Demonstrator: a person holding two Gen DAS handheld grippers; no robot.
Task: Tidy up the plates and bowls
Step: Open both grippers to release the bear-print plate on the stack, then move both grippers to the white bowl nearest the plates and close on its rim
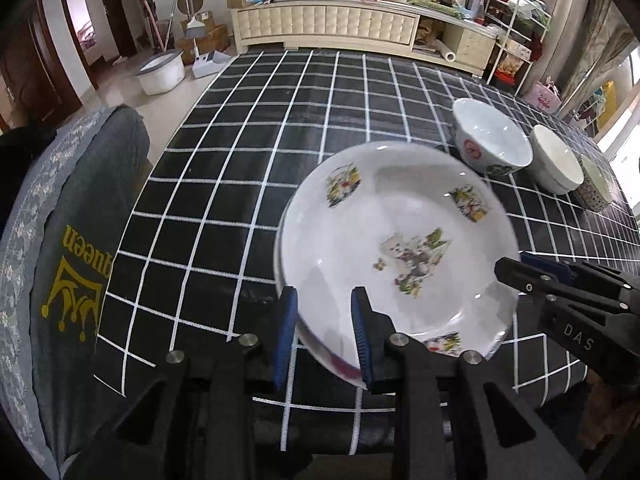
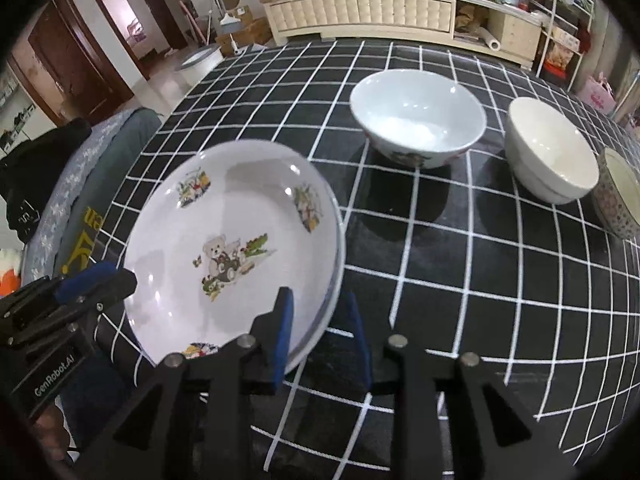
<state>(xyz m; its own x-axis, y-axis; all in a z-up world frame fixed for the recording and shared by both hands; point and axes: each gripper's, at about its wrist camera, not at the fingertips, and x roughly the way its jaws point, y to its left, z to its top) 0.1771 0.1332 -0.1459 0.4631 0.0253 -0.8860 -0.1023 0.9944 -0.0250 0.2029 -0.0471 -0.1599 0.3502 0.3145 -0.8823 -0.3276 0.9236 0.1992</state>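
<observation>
A white plate with teddy-bear prints sits near the front edge of the black checked table; a second rim shows under it. My left gripper straddles the plate's near-left rim, jaws a hand-width apart, the plate edge blurred between them. My right gripper straddles the near-right rim, one finger over the plate, one outside. Each gripper shows in the other's view: the right gripper, the left gripper. Three bowls stand in a row to the right: a white printed bowl, a plain white bowl, a patterned bowl.
A chair back with a grey "queen" cover stands at the table's left. A cluttered cream sideboard runs behind the table. A white tub sits on the floor at far left.
</observation>
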